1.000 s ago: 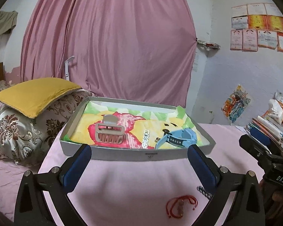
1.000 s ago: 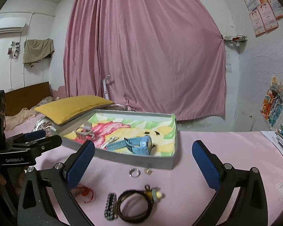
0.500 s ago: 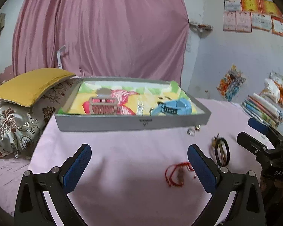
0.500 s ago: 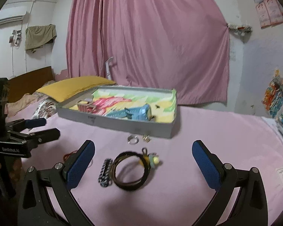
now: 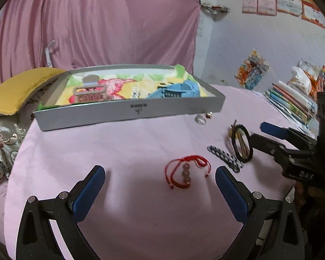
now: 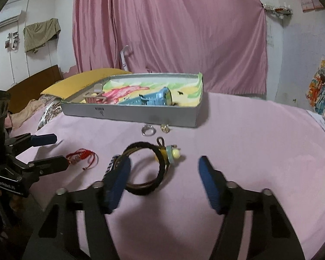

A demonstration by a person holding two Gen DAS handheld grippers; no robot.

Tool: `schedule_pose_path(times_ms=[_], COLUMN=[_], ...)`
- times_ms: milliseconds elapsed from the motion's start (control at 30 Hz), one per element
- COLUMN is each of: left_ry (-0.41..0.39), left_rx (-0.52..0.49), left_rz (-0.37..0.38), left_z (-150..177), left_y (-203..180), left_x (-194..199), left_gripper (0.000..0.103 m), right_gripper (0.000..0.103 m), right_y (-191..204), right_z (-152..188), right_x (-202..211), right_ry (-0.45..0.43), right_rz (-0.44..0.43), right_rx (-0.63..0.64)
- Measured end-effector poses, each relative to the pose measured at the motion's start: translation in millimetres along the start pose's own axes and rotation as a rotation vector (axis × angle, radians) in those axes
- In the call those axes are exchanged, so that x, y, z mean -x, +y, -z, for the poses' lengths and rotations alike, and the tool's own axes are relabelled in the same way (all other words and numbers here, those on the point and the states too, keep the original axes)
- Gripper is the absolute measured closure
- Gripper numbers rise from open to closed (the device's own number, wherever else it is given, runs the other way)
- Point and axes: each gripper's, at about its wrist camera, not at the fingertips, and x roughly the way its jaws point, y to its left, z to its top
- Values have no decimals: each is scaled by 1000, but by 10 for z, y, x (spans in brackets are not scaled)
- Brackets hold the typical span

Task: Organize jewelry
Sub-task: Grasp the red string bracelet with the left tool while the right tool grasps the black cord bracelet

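So, both grippers are seen tilted down over the pink cloth (image 5: 123,143), and nothing is pinched by either. The left gripper (image 5: 160,177) is spread wide, with the red cord bracelet (image 5: 187,171) lying on the cloth between its fingertips but not touched. The right gripper (image 6: 164,169) has just been closing and now sits about half open; its left pad is seen over the near-left edge of the black cord bracelet (image 6: 149,169), contact can't be told, and the pads aren't pressing on it.

Still loose on the cloth: a black-and-white beaded band (image 5: 224,158) beside the black bracelet, plus a silver ring (image 6: 148,129) and a small gold piece (image 6: 165,127) just in front of the grey tray (image 5: 127,113). Inside the tray a blue watch (image 6: 156,98) and a beige hair claw (image 5: 90,92) are already laid on colourful paper.

A small silvery piece (image 5: 136,91) in the tray is only made out from the left wrist. The yellow-green charm (image 6: 173,152) on the black bracelet is only shown clearly by the right wrist, where the beaded band is mostly hidden behind the pad.
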Motion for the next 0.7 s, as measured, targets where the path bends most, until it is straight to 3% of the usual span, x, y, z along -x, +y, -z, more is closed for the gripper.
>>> schedule_pose_path(times_ms=[133, 700], left_ry=[30, 87], left_rx=[-27, -133], left_rz=[9, -23], left_z=[12, -73], left_y=[-53, -256], left_x=[-42, -166], left_gripper=[22, 53], right_gripper=[67, 97], right_y=[-2, 66], right_z=[20, 1], right_x=[-37, -106], right_ry=[18, 42], right_rz=[2, 0], right_rx=[-5, 26])
